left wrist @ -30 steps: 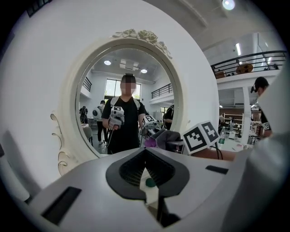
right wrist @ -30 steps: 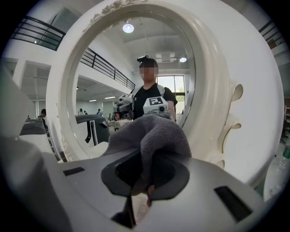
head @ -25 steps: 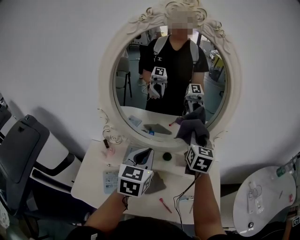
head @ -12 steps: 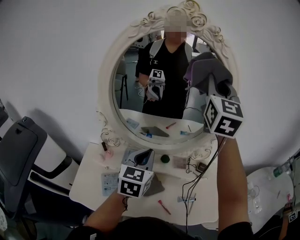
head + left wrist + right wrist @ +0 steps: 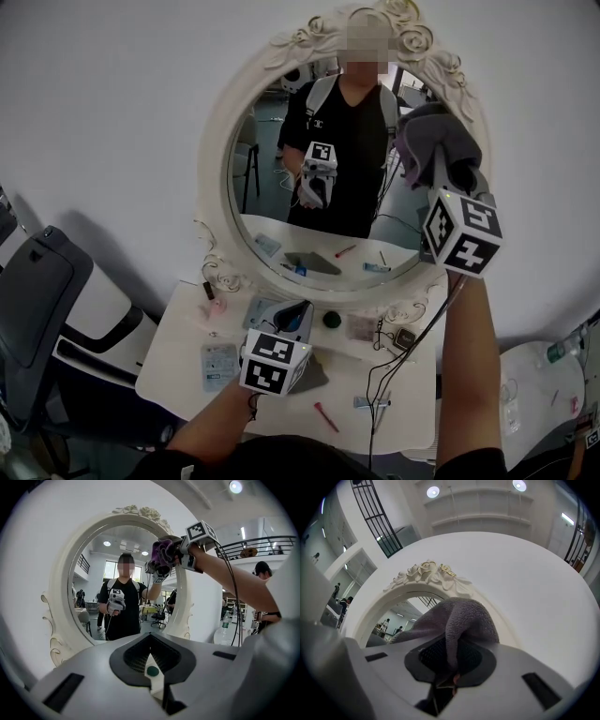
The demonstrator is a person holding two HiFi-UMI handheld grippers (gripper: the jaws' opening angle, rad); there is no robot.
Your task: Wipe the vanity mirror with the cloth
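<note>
- One white tabletop (image 5: pixel 178 361) stood against a white wall, with one dark chair (image 5: pixel 37 300) beside it.
- One oval mirror (image 5: pixel 214 131) rose above it.
- One grey cloth (image 5: pixel 433 131), clamped in the right gripper's (image 5: pixel 437 161) fingers, lay against the mirror's upper right.
- The left gripper's (image 5: pixel 292 317) fingers were closed together and empty.

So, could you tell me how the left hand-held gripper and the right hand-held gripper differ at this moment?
The right hand-held gripper is raised to the upper right edge of the mirror; the left hand-held gripper hangs low over the vanity table. The right one is clamped on the grey cloth; the left one's jaws are together on nothing. Both point toward the mirror.
</note>
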